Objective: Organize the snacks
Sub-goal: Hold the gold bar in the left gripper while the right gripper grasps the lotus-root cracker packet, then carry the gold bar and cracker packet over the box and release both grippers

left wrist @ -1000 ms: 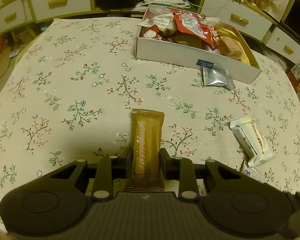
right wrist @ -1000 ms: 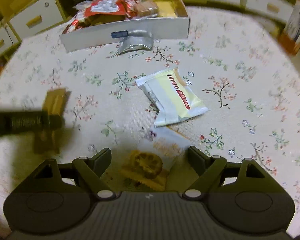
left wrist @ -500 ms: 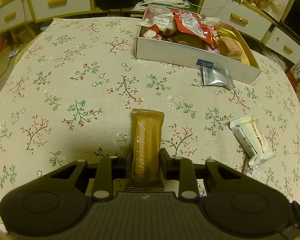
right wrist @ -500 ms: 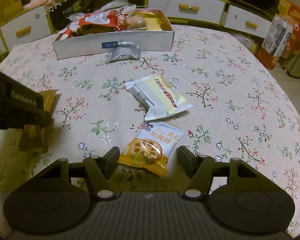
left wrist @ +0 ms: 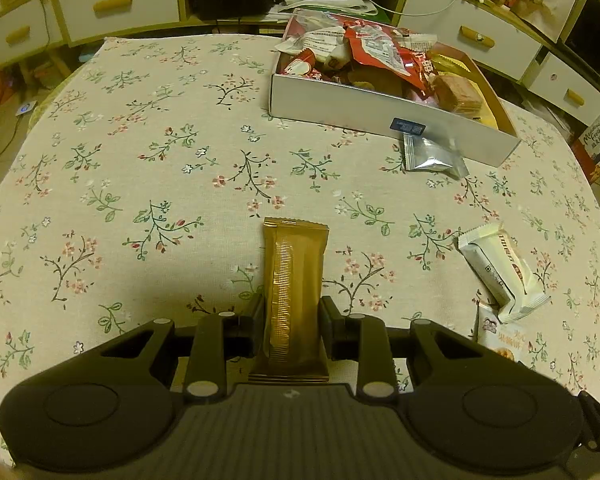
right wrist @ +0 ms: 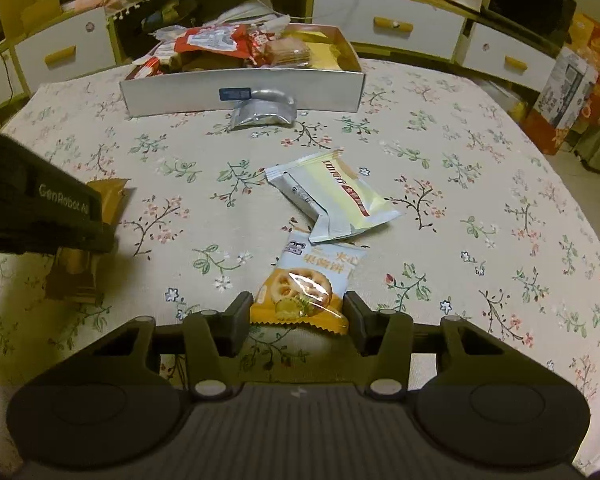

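A table under a floral cloth [left wrist: 148, 152] carries everything. Toward its far edge sits an open white box [left wrist: 364, 110] heaped with snacks, a silver packet [left wrist: 432, 156] touching its near wall. Nearer the middle lie a gold bar [left wrist: 294, 280], a cream packet [right wrist: 336, 196] and, partly under its corner, an orange biscuit packet [right wrist: 308, 284].

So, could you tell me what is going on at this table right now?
A person with a gripper in each hand is sorting snacks on a floral tablecloth. The left gripper is shut on a gold wafer bar. The right gripper is open, its fingers on either side of an orange biscuit packet that lies on the cloth. A white packet and a silver pouch lie loose, the pouch by the white box that already holds several snacks.
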`<state>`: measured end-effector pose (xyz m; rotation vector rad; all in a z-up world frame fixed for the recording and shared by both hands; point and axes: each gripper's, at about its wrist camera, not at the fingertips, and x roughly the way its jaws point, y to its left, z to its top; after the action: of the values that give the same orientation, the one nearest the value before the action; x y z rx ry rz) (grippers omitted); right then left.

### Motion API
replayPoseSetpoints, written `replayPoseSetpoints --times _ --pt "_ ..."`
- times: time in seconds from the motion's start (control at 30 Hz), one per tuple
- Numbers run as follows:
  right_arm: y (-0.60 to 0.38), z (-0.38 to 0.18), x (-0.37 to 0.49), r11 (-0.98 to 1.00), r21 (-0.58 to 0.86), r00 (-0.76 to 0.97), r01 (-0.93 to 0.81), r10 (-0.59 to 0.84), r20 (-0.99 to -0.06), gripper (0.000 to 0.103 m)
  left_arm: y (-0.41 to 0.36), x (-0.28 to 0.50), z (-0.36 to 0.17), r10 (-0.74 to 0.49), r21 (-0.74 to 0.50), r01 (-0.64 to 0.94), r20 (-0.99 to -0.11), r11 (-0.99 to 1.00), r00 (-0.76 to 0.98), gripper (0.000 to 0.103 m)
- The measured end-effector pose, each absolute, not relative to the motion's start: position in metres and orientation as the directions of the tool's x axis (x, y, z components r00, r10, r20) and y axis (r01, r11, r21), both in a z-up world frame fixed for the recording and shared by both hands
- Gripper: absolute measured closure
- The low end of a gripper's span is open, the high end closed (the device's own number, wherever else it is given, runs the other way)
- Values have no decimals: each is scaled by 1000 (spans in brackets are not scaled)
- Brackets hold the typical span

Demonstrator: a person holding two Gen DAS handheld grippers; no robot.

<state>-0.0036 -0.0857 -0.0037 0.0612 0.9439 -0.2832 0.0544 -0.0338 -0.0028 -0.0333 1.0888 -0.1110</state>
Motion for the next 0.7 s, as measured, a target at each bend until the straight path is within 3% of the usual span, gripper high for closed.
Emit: replayPoseSetpoints --times 0.7 --pt "-86 -1 -1 964 -73 530 256 -203 -823 59 -34 56 -4 -116 -91 76 -884 993 452 70"
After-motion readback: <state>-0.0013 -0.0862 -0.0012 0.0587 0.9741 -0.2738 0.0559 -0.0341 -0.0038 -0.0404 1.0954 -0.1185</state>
